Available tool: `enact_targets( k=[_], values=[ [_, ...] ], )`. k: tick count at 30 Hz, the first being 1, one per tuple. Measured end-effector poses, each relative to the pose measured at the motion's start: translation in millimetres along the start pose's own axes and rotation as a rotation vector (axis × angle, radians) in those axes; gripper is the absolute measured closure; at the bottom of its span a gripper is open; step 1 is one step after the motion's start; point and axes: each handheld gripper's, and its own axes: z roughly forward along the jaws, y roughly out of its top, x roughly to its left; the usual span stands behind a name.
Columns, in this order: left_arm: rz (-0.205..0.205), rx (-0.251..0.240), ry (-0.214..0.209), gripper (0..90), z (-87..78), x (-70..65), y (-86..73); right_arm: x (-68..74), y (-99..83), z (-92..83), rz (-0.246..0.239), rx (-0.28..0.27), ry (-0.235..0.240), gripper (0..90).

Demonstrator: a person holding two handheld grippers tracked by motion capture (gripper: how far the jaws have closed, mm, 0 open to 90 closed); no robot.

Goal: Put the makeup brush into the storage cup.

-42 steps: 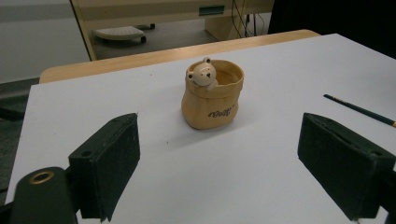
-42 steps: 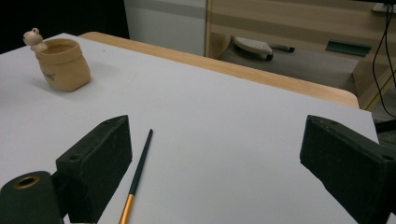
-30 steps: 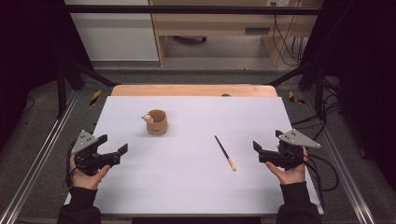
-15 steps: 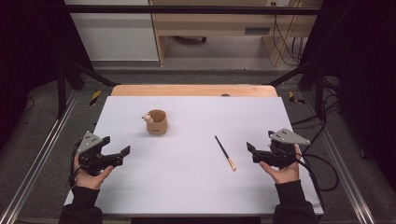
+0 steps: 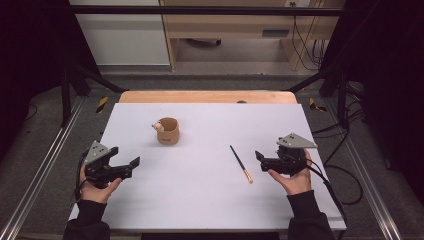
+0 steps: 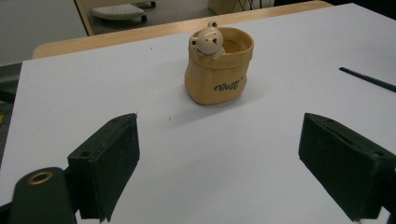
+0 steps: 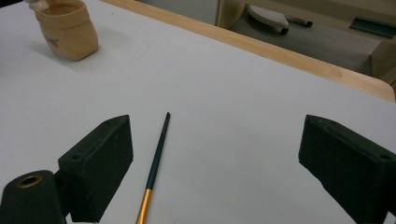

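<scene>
A tan sack-shaped pot (image 5: 168, 132) with a small bear figure on its rim stands upright left of the table's middle; it is also ahead of the left jaws (image 6: 218, 65) and at the far left (image 7: 67, 29) in the right gripper view. A thin dark stick with an orange end (image 5: 241, 163) lies flat right of centre. My right gripper (image 5: 265, 155) is open just right of it; the stick (image 7: 156, 163) lies beside its left jaw. My left gripper (image 5: 126, 159) is open and empty near the left edge, facing the pot (image 6: 219, 140).
The white tabletop (image 5: 210, 205) has a wooden strip (image 5: 207, 96) along its far edge. Metal rails run down both sides, and cables (image 5: 345, 175) trail off the right side. A small dark spot (image 5: 241, 102) sits at the far edge.
My right gripper has slid left, closer to the stick. The left gripper has hardly moved. Both stay open.
</scene>
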Motion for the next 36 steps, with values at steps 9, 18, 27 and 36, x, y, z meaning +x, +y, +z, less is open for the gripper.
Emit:
enact_targets(
  k=[9,18,27,36],
  values=[
    [0.002,0.007,-0.002,11.7,1.1,-0.5,-0.4,2.7,7.9,10.5,-0.015,0.048,0.003,10.5],
    [0.007,0.02,-0.003,11.5,4.3,-1.7,-1.5,3.9,17.9,23.1,-0.027,0.115,0.005,12.3],
    [0.008,0.026,-0.003,11.4,6.7,-2.5,-2.9,8.0,24.7,39.7,-0.031,0.169,0.02,14.3],
    [0.011,0.032,-0.005,11.3,7.7,-3.3,-3.7,12.0,24.1,56.8,-0.031,0.229,0.035,17.4]
  ],
)
